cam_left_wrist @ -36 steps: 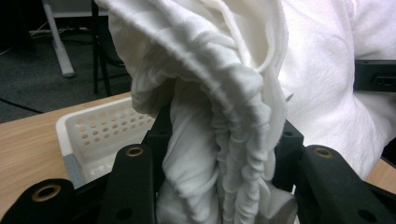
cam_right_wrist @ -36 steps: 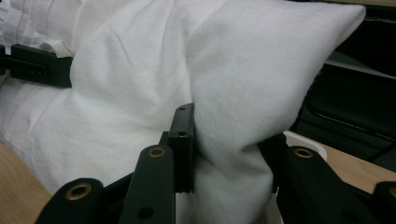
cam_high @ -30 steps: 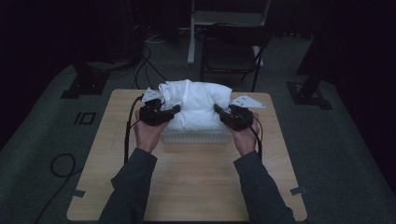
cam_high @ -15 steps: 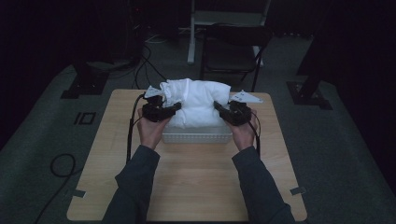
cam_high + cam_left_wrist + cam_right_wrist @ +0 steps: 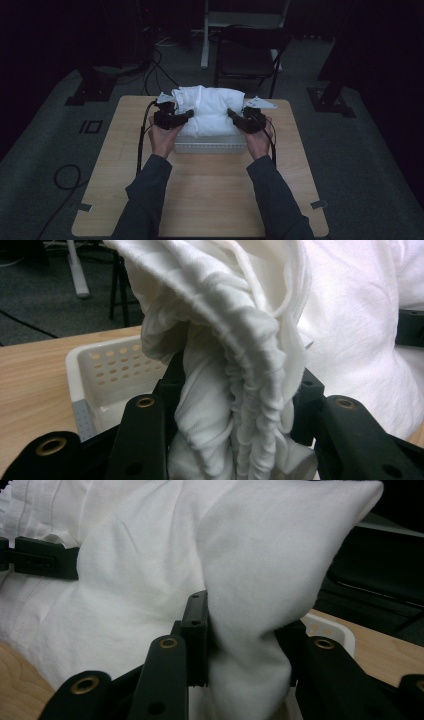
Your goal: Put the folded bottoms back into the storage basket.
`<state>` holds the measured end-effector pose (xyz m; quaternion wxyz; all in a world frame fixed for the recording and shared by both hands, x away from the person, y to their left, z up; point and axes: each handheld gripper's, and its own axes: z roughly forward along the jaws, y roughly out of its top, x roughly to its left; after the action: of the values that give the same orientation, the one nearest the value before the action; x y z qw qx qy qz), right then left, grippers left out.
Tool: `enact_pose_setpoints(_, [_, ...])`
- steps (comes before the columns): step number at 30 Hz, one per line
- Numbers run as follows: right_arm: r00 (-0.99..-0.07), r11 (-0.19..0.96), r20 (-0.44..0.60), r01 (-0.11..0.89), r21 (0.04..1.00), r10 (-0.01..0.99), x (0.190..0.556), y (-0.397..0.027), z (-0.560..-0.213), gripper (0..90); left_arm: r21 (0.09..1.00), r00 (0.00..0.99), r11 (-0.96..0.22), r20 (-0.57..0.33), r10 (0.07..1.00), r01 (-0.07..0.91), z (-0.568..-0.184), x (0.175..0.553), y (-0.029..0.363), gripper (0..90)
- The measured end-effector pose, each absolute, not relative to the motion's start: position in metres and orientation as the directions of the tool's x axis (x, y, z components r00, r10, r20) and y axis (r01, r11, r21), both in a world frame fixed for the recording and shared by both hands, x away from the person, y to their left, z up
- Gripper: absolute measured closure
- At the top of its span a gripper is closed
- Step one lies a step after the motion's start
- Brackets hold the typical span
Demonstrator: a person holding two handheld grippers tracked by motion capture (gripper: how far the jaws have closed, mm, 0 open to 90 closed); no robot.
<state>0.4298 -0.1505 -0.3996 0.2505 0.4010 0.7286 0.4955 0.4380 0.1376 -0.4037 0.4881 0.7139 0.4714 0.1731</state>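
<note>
A bunched white cloth (image 5: 210, 110) hangs over a white perforated basket (image 5: 210, 147) at the middle of the wooden table. My left gripper (image 5: 187, 115) is shut on the cloth's left side; in the left gripper view a gathered fold of the cloth (image 5: 235, 405) is pinched between the black jaws, with the basket's wall (image 5: 115, 370) behind. My right gripper (image 5: 232, 114) is shut on the cloth's right side, and the cloth (image 5: 250, 630) bulges up between its jaws in the right gripper view. The left gripper's fingers (image 5: 42, 557) show across the cloth there.
The wooden table (image 5: 200, 200) has bare room in front of the basket. A dark chair (image 5: 250, 55) stands behind the table. Cables (image 5: 65, 175) lie on the grey floor at left. A white flat piece (image 5: 260, 103) lies at the table's back right.
Both hands have moved slightly away from me and down with the cloth, bringing it lower over the basket. Both grips are unchanged.
</note>
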Motion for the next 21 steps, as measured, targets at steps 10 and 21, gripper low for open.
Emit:
enact_pose_setpoints(10, [-0.542, 0.190, 0.044, 0.367, 0.911, 0.839, 0.438, -0.148, -0.410, 67.8, 0.847, 0.476, -0.092, -0.201, 0.856, 0.523, -0.415, 0.447, 0.135, 55.9])
enact_pose_setpoints(21, [-0.530, 0.197, 0.046, 0.393, 0.898, 0.847, 0.445, -0.147, -0.421, 67.8, 0.838, 0.463, -0.099, -0.194, 0.865, 0.537, -0.426, 0.455, 0.131, 56.0])
